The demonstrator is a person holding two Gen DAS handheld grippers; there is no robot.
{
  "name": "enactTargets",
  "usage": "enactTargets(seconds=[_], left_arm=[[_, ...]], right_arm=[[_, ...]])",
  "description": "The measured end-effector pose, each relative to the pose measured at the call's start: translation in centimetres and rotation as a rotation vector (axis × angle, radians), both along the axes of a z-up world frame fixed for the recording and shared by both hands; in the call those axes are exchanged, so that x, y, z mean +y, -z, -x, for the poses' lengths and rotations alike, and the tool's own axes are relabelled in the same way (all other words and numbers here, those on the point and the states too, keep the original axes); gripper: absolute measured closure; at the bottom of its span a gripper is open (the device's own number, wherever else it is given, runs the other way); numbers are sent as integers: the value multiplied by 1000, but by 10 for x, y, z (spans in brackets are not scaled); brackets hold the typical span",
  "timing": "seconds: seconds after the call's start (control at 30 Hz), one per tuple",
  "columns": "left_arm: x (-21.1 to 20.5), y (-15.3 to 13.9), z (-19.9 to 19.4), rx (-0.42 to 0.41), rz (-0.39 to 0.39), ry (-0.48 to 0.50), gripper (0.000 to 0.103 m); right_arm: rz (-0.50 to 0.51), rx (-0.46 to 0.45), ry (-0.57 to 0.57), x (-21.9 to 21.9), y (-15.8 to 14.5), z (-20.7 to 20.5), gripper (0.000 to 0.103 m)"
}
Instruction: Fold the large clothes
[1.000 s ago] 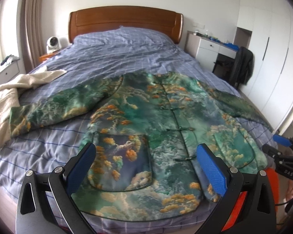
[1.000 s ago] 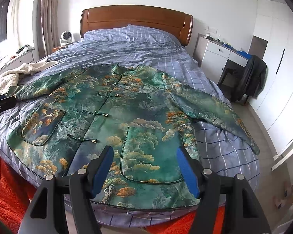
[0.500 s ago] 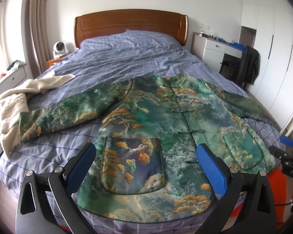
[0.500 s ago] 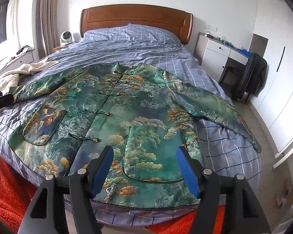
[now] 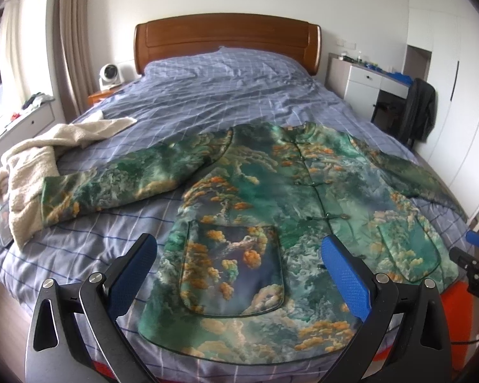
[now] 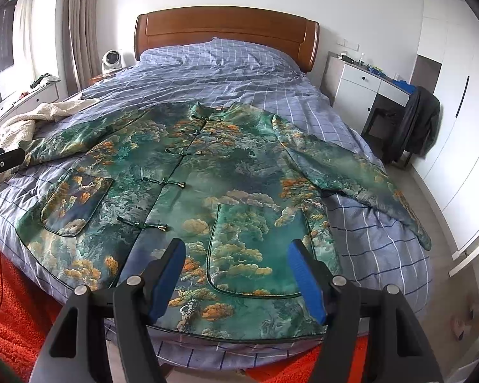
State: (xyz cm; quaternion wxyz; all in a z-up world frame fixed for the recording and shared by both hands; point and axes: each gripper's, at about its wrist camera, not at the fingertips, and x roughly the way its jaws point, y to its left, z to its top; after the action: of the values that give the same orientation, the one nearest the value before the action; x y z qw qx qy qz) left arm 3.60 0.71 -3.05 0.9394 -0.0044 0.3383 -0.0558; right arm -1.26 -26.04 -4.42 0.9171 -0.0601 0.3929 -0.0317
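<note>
Left gripper: the left gripper (image 5: 238, 257) angles down over the near edge of the bed (image 5: 223, 95), fingers spread wide, nothing between the blue pads (image 5: 345, 274); it hangs clear above the cloth.
Right gripper: the right gripper (image 6: 238, 261) also tilts down toward the hem, jaws parted and empty, framing the right pocket (image 6: 255, 249) without touching it.
Jacket: the green and orange patterned jacket (image 6: 207, 172) lies flat, front up and buttoned, on the checked blue bedcover, hem at the near edge, collar toward the headboard (image 5: 226, 38), both sleeves spread out to the sides.
Beside it: a cream towel (image 5: 38, 156) lies bunched by the left sleeve's cuff.
Change, left view: compared with a second ago the view has swung left, so the jacket sits further right in frame and the left pocket (image 5: 233, 268) lies between the fingers.
Change, right view: hardly any; gripper and jacket keep their places.
</note>
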Motion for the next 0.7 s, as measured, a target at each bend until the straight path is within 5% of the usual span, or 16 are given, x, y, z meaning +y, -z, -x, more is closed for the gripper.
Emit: enactTargets(seconds=[0.43, 0.57, 0.7], left_arm=[[-1, 0, 1, 4, -15, -12, 1], [-4, -3, -1, 9, -9, -10, 1], [-9, -5, -2, -2, -35, -3, 1]], right_arm=[[-55, -12, 67, -34, 5, -1, 35], [-151, -63, 143, -86, 3, -5, 35], [-272, -153, 333, -182, 7, -12, 35]])
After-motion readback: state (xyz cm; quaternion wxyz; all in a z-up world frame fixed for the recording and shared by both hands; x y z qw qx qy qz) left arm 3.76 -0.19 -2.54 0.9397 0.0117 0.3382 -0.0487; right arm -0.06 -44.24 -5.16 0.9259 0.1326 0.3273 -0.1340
